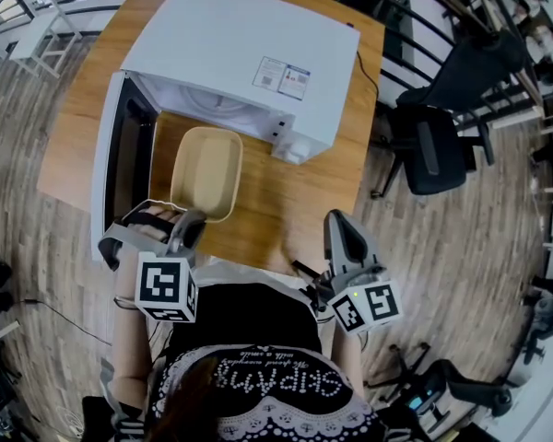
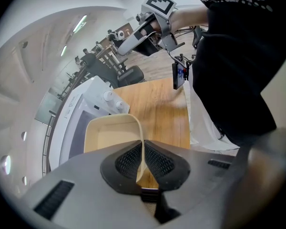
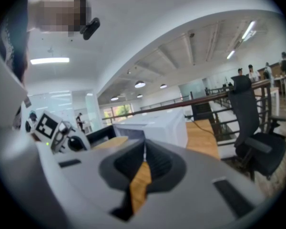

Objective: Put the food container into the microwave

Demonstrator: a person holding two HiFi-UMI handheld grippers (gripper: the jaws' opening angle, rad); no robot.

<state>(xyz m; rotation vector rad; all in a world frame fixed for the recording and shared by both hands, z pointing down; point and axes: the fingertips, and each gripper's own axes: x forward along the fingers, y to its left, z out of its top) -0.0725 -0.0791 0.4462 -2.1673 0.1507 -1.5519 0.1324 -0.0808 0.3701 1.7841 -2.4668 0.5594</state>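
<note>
The beige food container [image 1: 205, 171] sits on the wooden table [image 1: 300, 201] just in front of the white microwave [image 1: 249, 53], whose door [image 1: 120, 168] hangs open to the left. My left gripper [image 1: 186, 231] is shut on the container's near rim; in the left gripper view the thin wall of the container [image 2: 109, 135] is pinched between the black pads [image 2: 155, 159]. My right gripper [image 1: 343, 238] is held at the table's front right, apart from the container. In the right gripper view its jaws [image 3: 144, 151] meet at the tips with nothing in them.
A black office chair [image 1: 442, 136] stands right of the table on the wood floor. A cable [image 1: 369, 72] runs off the table's right side. The person's dark top fills the bottom of the head view. A railing [image 3: 219, 92] lies beyond.
</note>
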